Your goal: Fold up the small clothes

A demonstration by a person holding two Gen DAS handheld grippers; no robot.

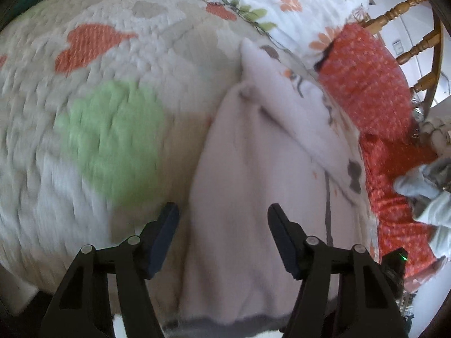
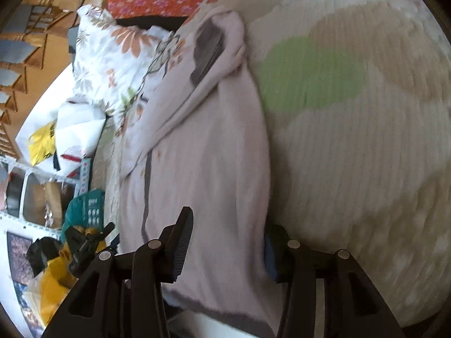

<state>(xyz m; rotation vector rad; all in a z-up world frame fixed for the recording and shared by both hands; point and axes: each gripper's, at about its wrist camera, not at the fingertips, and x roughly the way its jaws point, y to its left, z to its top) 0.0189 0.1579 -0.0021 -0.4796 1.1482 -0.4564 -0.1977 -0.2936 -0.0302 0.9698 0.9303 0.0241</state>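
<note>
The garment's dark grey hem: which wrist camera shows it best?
Right wrist. The hem of the pale pink garment runs as a clear dark band below the right gripper. The left wrist shows only a blurred grey strip at the frame's bottom.

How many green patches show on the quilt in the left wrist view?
1. A single green patch lies on the quilt, left of the pale pink garment and ahead of the open left gripper. Others may be hidden under the garment.
</note>
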